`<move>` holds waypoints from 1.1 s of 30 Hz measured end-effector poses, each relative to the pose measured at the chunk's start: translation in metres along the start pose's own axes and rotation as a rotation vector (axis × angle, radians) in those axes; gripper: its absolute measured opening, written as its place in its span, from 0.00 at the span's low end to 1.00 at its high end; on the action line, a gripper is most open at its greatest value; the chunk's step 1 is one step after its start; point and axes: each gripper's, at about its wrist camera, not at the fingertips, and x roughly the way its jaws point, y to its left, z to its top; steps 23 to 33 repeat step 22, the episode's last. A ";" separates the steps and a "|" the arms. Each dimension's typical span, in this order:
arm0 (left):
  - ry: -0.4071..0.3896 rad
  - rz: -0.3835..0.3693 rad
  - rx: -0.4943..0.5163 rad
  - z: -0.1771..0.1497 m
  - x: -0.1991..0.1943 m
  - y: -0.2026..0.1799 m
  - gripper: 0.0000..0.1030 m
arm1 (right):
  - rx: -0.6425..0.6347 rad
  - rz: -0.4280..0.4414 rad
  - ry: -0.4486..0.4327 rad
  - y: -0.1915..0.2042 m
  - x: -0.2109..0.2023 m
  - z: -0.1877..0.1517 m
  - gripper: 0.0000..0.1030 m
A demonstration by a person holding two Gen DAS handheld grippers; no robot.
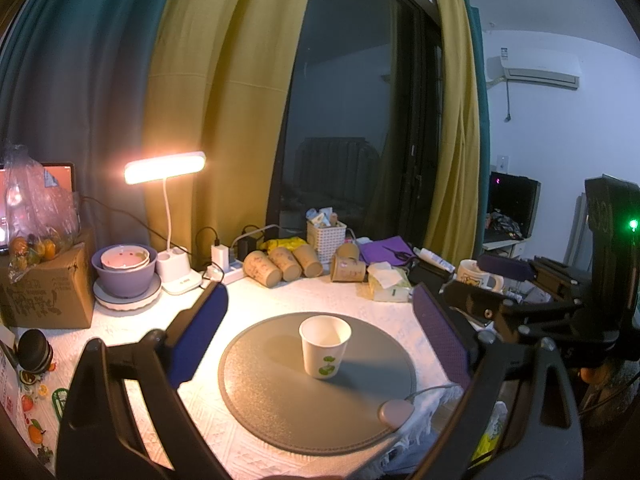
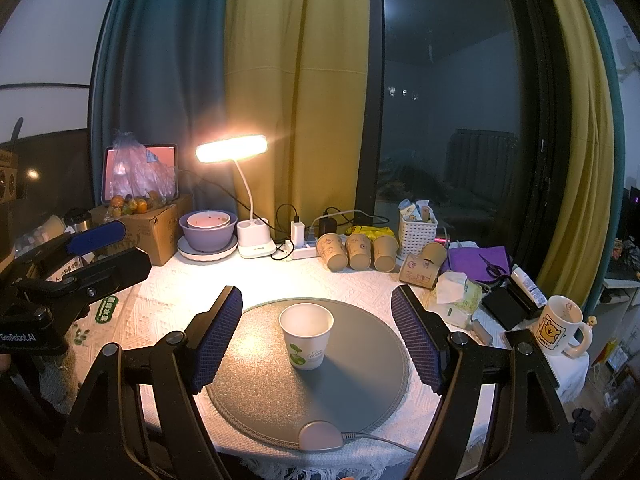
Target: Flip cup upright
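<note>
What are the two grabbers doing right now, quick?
Left gripper: open, holding nothing.
Right gripper: open, holding nothing.
The cup stands upright on the mat between the fingers, untouched.

The cup [image 2: 306,336] stands upright on the round mat [image 2: 360,392] (lamp [image 2: 231,148] behind, mug [image 2: 560,326] right).

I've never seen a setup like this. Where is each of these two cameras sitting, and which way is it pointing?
Left wrist view: sits on the left gripper, looking forward between its two open blue-padded fingers at the white paper cup standing upright on the round grey mat; the right gripper shows at the right edge.
Right wrist view: sits on the right gripper, facing the same cup from slightly further right; the left gripper shows at the left edge.
Shared: cup, mat, lit desk lamp, brown cups lying on their sides, curtains.
</note>
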 end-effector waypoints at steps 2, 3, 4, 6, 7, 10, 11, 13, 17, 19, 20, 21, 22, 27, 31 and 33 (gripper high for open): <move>0.000 0.001 0.000 0.000 0.000 0.000 0.92 | 0.001 0.000 0.000 0.000 0.000 0.000 0.77; 0.000 0.001 -0.001 0.000 0.000 0.000 0.92 | 0.000 0.000 0.000 0.000 0.000 0.000 0.77; 0.000 0.001 -0.001 0.000 0.000 0.000 0.92 | 0.000 0.000 0.000 0.000 0.000 0.000 0.77; 0.000 0.000 0.000 0.000 0.000 0.000 0.92 | 0.000 0.000 0.000 0.000 0.000 0.000 0.77; 0.000 0.001 0.000 0.000 0.000 0.000 0.92 | 0.000 0.000 0.000 0.000 0.000 0.000 0.77; 0.000 0.001 0.000 0.000 0.000 0.000 0.92 | 0.000 -0.001 0.001 0.000 0.000 0.000 0.77; 0.000 0.001 0.000 0.000 0.000 0.000 0.92 | 0.000 0.000 0.001 0.000 0.000 0.000 0.77; 0.001 -0.001 0.001 0.000 0.000 0.000 0.92 | 0.000 0.001 0.000 0.000 0.000 0.000 0.77; 0.000 -0.001 0.001 0.000 0.000 0.000 0.92 | 0.001 0.000 0.000 0.000 0.000 -0.001 0.77; 0.000 -0.001 0.001 0.000 0.000 0.000 0.92 | 0.000 0.000 0.001 0.000 0.000 0.000 0.77; 0.001 -0.002 0.001 0.000 0.000 0.000 0.92 | 0.001 -0.001 0.000 0.000 0.000 -0.001 0.77; 0.001 -0.002 0.001 0.000 0.000 0.000 0.92 | 0.000 0.000 0.000 0.000 0.000 0.000 0.77; 0.001 -0.001 0.001 0.000 0.000 0.000 0.92 | 0.000 0.000 0.001 0.000 0.000 0.000 0.77; 0.001 -0.001 0.001 0.000 0.000 0.000 0.92 | 0.000 0.000 0.001 0.000 0.000 0.000 0.77; 0.001 -0.001 0.001 0.000 0.000 0.000 0.92 | 0.000 0.000 0.001 0.000 0.000 0.000 0.77; 0.001 -0.001 0.001 0.000 0.000 0.000 0.92 | 0.000 0.000 0.001 0.000 0.000 0.000 0.77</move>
